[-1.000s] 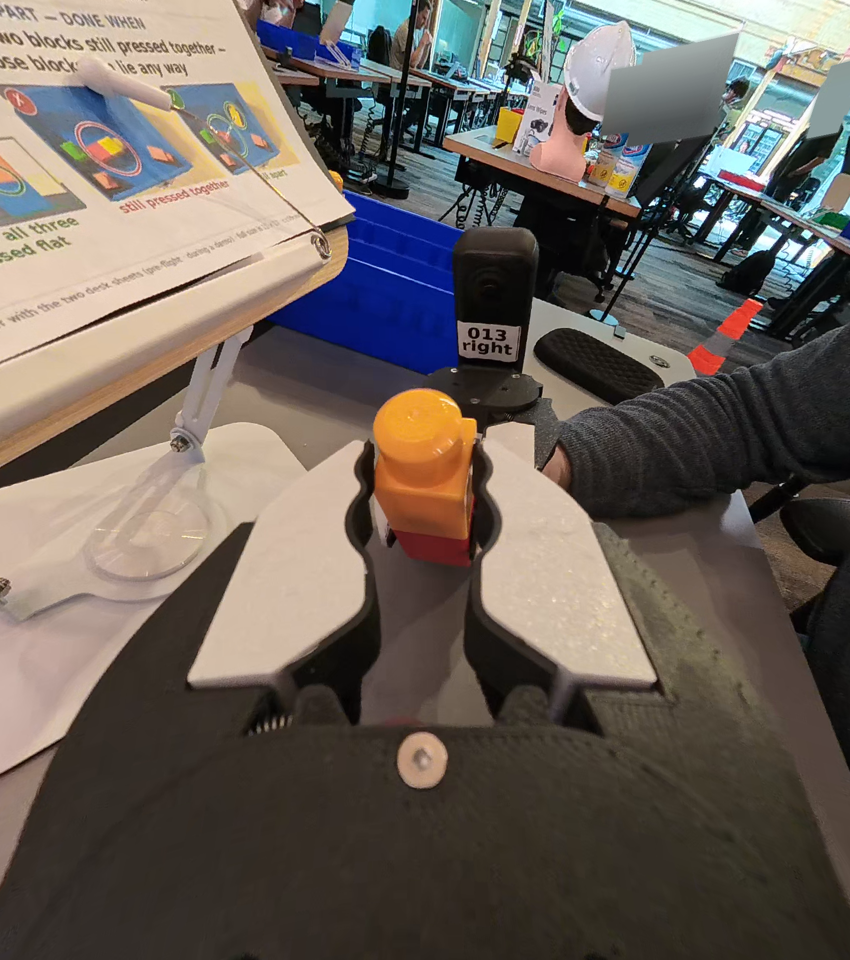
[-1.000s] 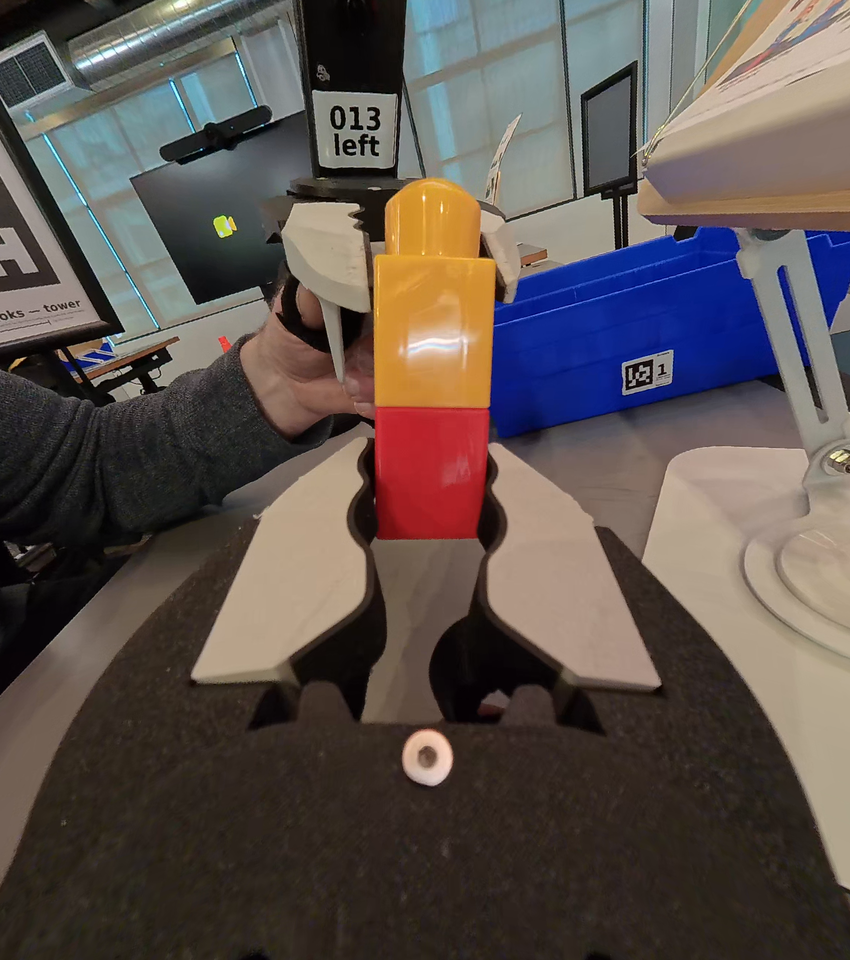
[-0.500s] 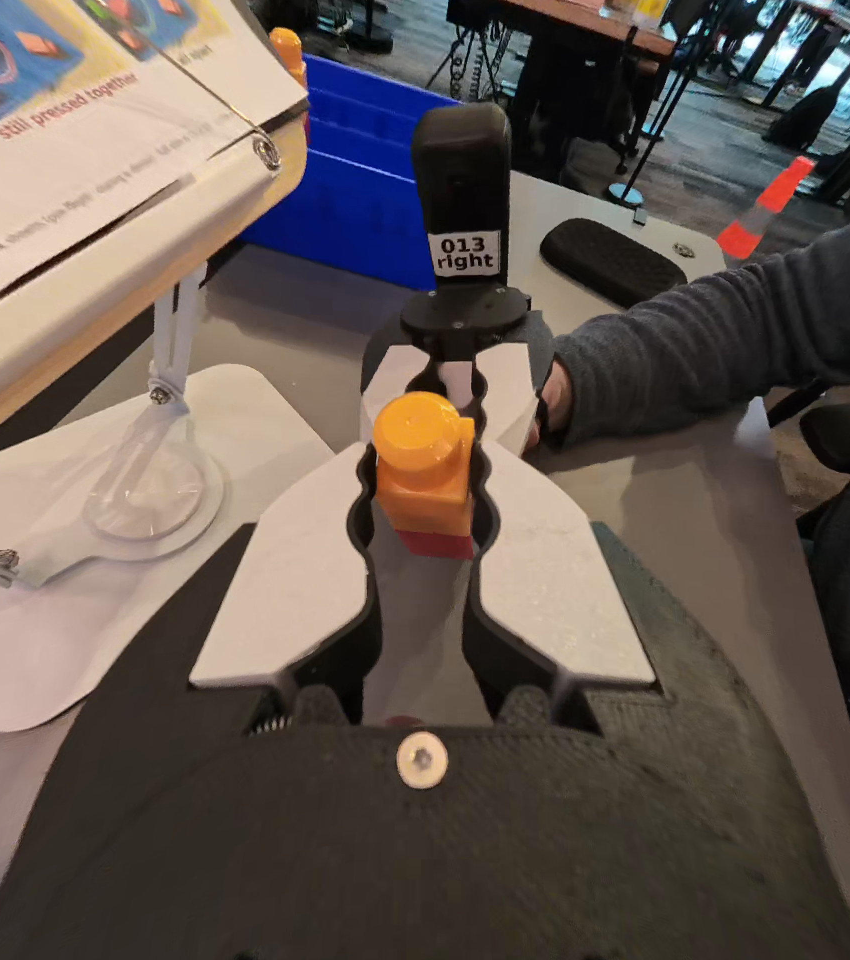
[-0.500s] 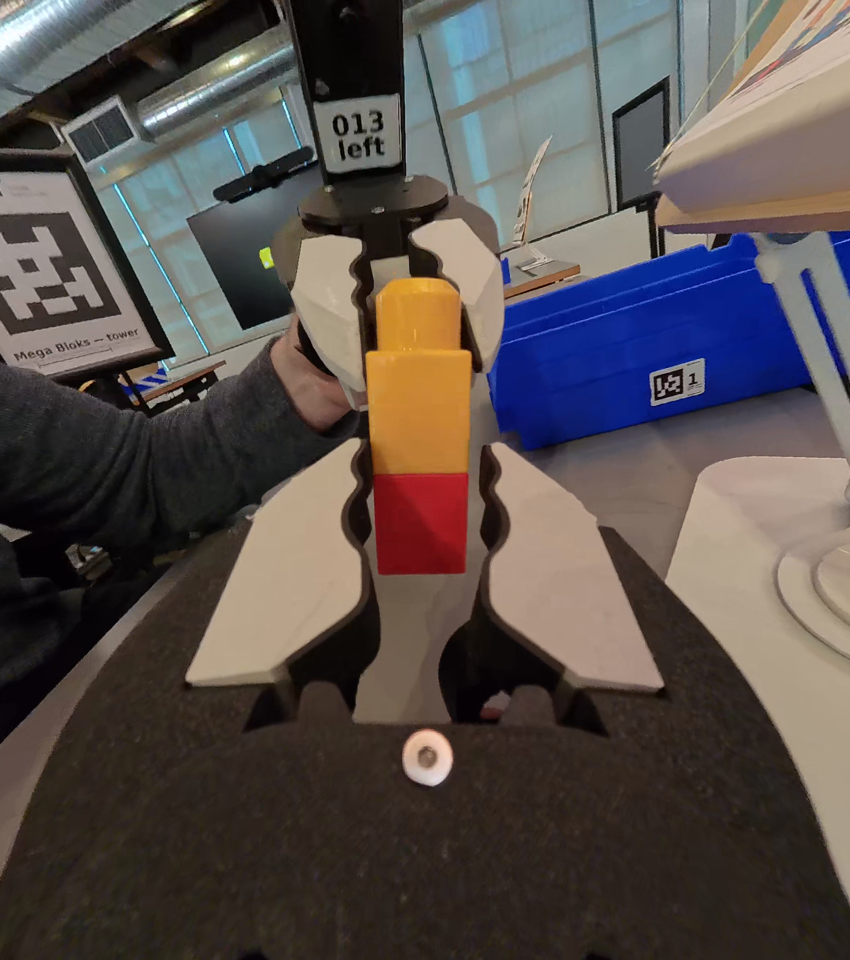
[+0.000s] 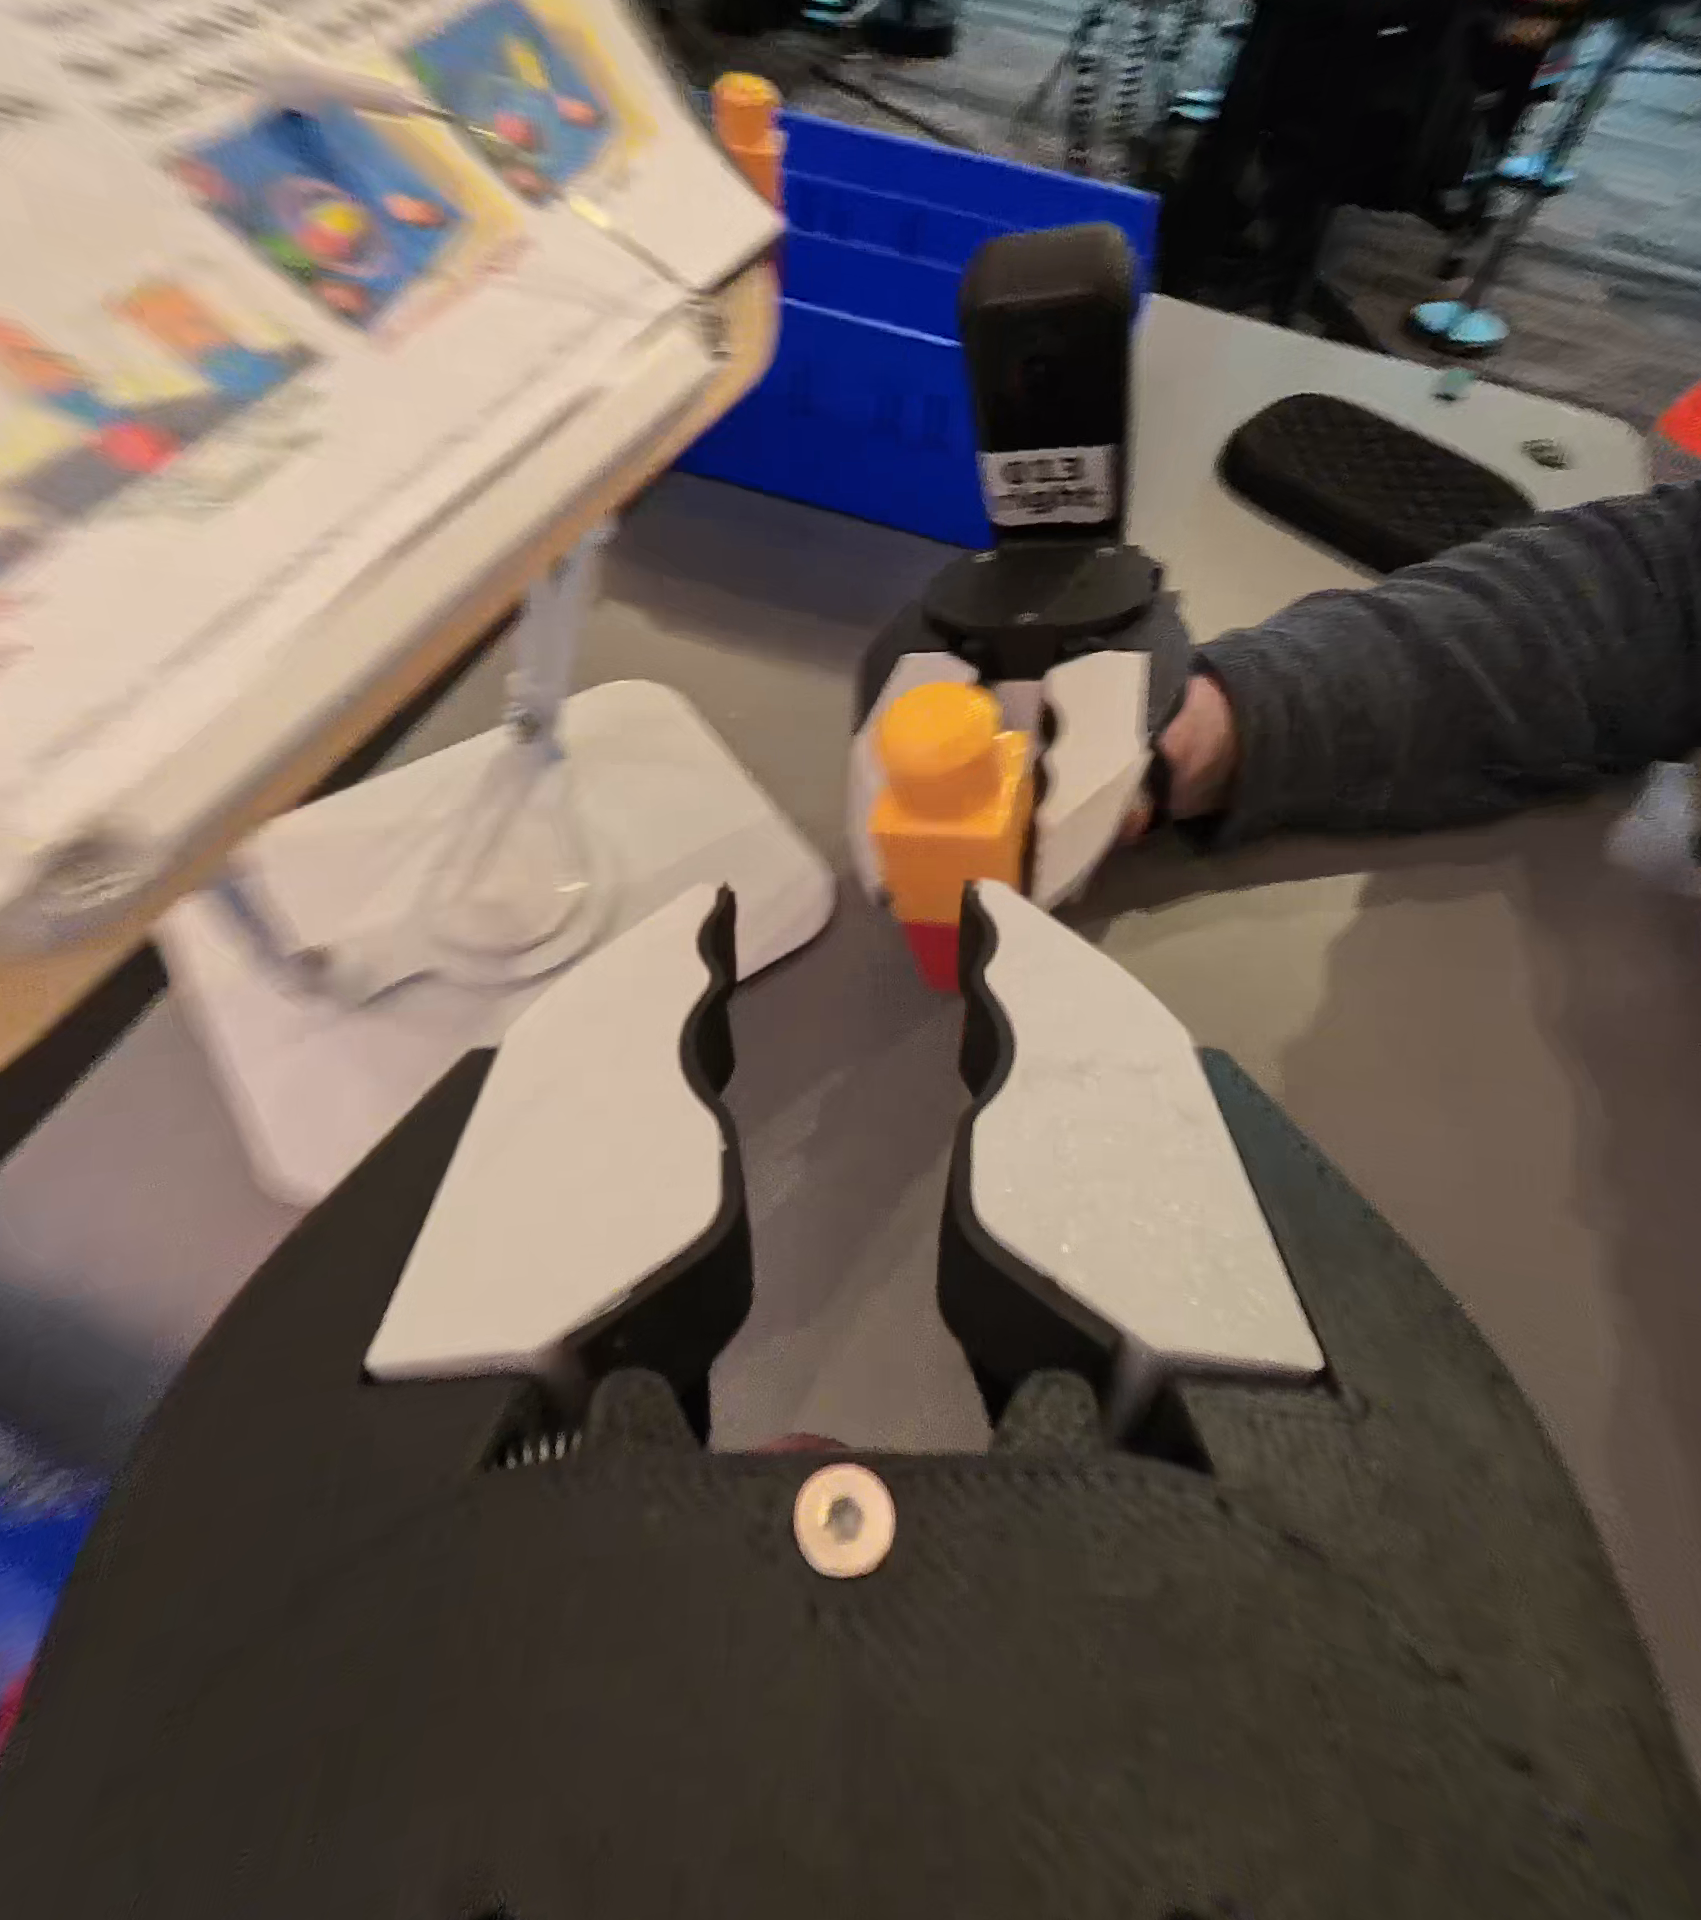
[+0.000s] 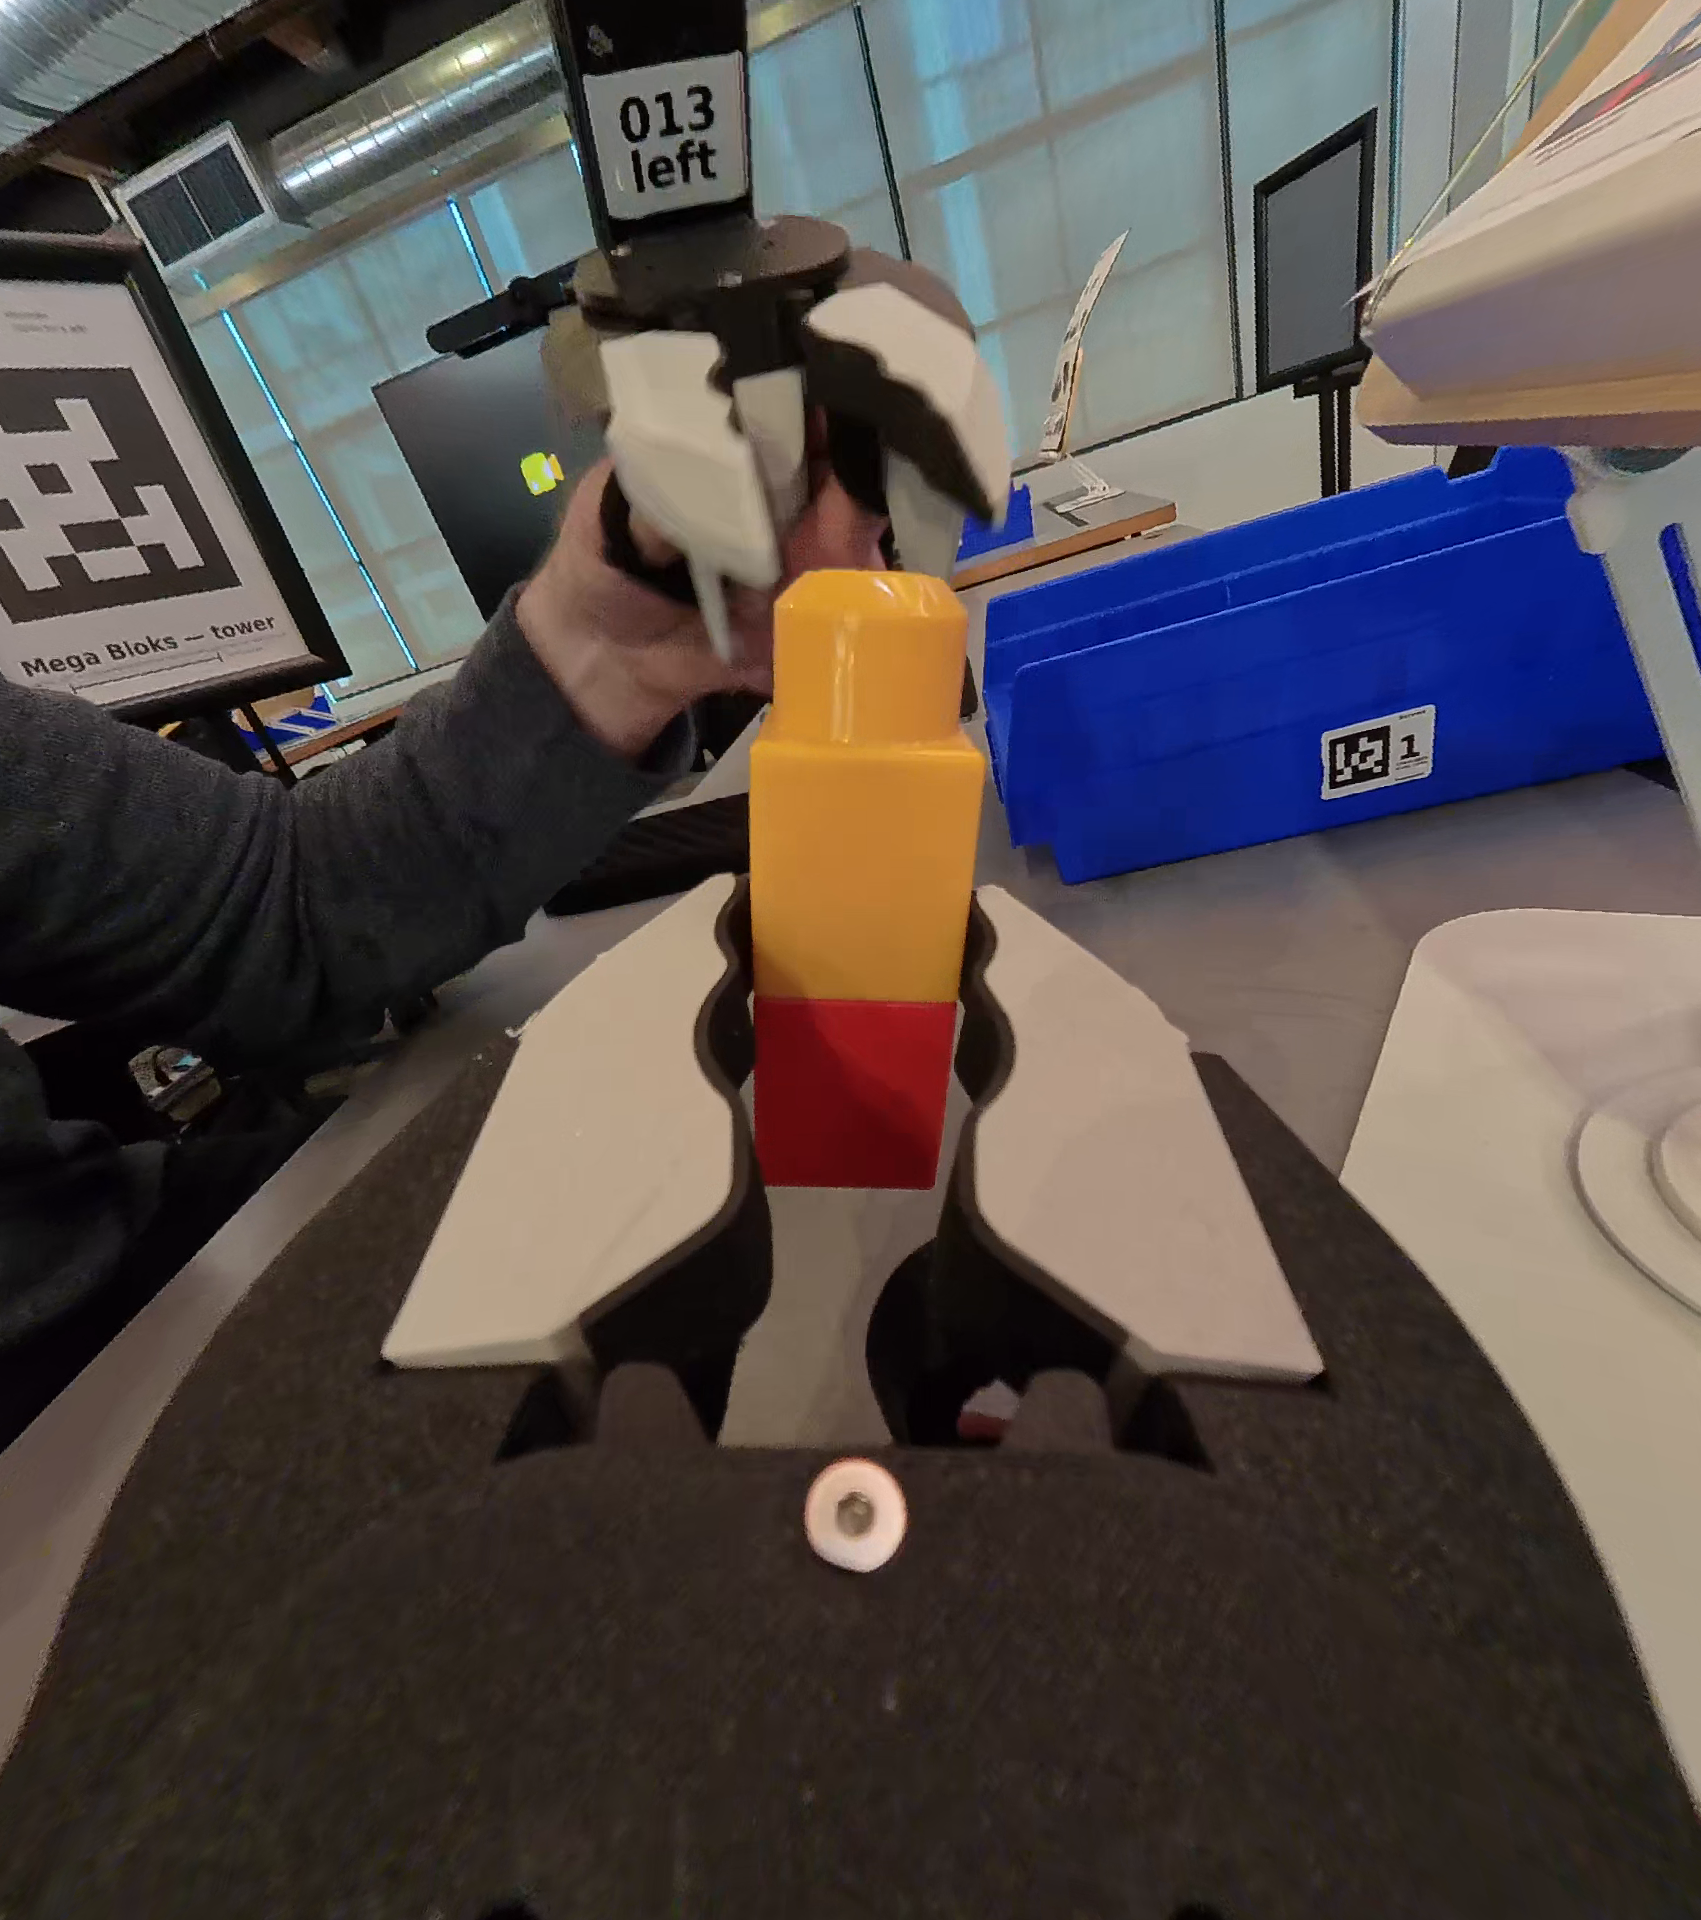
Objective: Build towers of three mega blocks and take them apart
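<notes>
- The right claw [image 6: 851, 997] is clamped on the red block [image 6: 851, 1091], which forms the bottom of a two-block stack; its fingers [image 6: 607, 1122] press on both sides of the stack, and their tips reach up past the seam to the lower part of the orange block.
- The orange block [image 6: 867, 842] sits pressed on top of the red one, upright, its round stud pointing up.
- The stack is low over the grey surface [image 6: 1241, 935]; whether its base touches the surface cannot be told.
- The left claw [image 5: 846, 935] is spread wide with nothing between its fingers [image 5: 597, 1143]; the stack shows just beyond its tips, apart from them.
- In the right wrist view the left claw [image 6: 804, 540] hangs above and behind the orange stud, clear of it, gripped by a hand [image 6: 617, 644] in a dark grey sleeve.
- A white stand base [image 5: 513, 883] lies on the surface to the left of the stack, carrying a tilted board with printed sheets [image 5: 254, 364].
- Farther back is a blue bin [image 6: 1345, 707], with another orange block [image 5: 747, 135] visible at its far left end.
</notes>
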{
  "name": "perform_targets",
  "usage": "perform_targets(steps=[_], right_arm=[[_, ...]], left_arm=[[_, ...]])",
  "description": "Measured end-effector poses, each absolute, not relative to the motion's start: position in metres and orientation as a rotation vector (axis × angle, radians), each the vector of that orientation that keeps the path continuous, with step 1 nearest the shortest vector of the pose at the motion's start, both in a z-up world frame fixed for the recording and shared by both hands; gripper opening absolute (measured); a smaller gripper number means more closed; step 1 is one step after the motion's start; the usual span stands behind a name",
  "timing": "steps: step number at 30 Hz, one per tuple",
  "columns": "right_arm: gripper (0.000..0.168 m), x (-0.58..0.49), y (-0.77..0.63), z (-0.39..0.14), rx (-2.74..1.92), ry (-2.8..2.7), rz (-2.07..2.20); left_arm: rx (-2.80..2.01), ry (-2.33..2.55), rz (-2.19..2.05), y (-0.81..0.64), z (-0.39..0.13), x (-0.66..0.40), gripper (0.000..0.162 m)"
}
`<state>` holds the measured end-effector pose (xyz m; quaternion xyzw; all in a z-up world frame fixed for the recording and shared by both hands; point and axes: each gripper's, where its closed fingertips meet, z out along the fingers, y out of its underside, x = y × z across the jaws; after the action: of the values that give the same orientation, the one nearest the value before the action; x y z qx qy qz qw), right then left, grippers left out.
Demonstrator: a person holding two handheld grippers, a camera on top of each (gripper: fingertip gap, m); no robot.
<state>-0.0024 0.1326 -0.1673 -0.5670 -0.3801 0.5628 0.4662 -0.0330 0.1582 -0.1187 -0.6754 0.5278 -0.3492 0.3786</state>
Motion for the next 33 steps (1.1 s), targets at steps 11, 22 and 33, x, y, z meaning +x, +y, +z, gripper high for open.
perform_targets(steps=[11,22,33], right_arm=[[0.036,-0.005,0.129,-0.169,-1.394,-0.972,1.373],[0.036,-0.006,0.127,-0.170,-1.396,-0.985,1.369],[0.036,-0.005,0.126,-0.170,-1.395,-0.985,1.373]], left_arm=[[-1.956,1.149,-0.259,0.261,-0.100,-0.199,0.041],[-2.111,1.173,-0.185,0.318,-0.175,-0.212,0.040],[-2.231,1.403,-0.068,0.344,-0.236,-0.216,0.041]])
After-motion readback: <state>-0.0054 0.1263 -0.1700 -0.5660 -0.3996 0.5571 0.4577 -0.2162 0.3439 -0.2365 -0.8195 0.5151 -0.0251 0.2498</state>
